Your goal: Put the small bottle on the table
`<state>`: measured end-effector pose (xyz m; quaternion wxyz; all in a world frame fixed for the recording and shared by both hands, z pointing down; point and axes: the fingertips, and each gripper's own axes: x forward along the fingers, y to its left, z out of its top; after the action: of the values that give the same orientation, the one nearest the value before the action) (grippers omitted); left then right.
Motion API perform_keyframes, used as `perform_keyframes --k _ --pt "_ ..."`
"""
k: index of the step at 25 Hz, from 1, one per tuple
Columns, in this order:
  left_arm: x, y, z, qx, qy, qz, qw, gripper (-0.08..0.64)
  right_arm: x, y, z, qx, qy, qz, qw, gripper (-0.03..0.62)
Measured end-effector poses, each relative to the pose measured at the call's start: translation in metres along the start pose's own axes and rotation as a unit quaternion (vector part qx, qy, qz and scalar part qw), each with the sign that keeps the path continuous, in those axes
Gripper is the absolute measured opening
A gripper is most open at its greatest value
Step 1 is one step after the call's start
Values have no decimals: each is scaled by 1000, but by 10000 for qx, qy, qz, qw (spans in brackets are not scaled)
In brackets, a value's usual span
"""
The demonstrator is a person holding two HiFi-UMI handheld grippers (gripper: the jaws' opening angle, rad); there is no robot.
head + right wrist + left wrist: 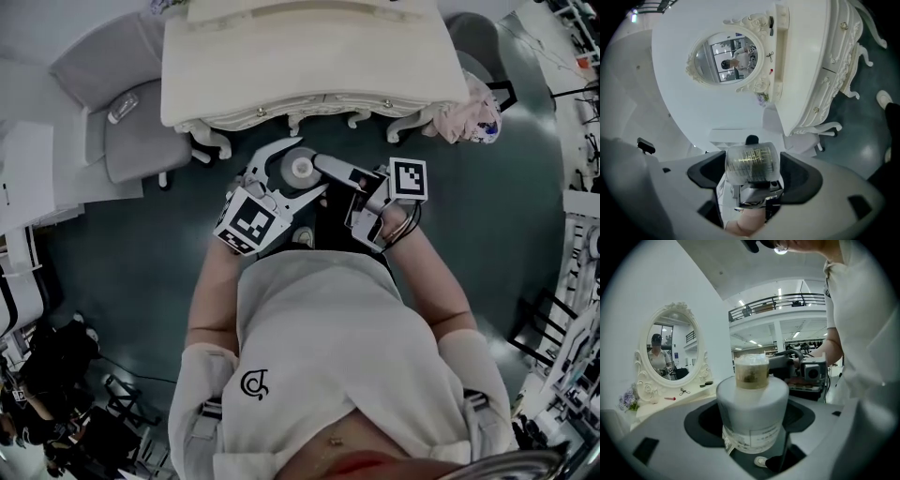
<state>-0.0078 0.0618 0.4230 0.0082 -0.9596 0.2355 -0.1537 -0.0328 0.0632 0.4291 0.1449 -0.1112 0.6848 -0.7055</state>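
Small bottle (752,404), white: body clamped in the left tool (298,171), held in the air, short of the dressing-table tabletop (309,66). Right tool (752,178) apparently clenched on its translucent cap (751,161).

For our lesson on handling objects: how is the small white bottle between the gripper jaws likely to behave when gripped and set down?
The small bottle looks rigid, so the left gripper probably won't squash it. Its smooth round wall may slip, and would likely roll if laid sideways. Its wide body under a narrower cap suggests it stands steadily.
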Motion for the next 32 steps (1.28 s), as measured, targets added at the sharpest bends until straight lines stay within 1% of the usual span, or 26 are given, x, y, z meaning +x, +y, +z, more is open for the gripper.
perform_keyframes --k 2,5,12,15,18,20,24,27,32 --pt "10 17 -1 30 37 88 9999 348 6 0 19 -61 115 40 9999 365" --pt "29 48 9 133 -6 199 9997 348 16 6 53 -127 285 136 9994 365" --pt "93 132 31 134 50 456 9989 348 32 18 158 -110 526 197 9984 365" --pt "122 165 32 133 95 564 9983 348 38 16 200 -154 657 250 9974 365" --pt "145 194 25 100 170 671 9976 348 46 7 236 -168 742 235 9968 365" --pt "151 209 19 96 249 772 9967 348 54 4 249 -147 763 250 9967 365" --pt "150 226 13 62 324 925 9952 348 67 2 260 -102 849 274 9960 364" --pt "157 238 7 -15 322 868 9957 348 72 -5 272 -62 882 234 9958 365" --pt "165 253 -14 -165 338 759 9964 348 83 -25 286 0 793 151 9967 365"
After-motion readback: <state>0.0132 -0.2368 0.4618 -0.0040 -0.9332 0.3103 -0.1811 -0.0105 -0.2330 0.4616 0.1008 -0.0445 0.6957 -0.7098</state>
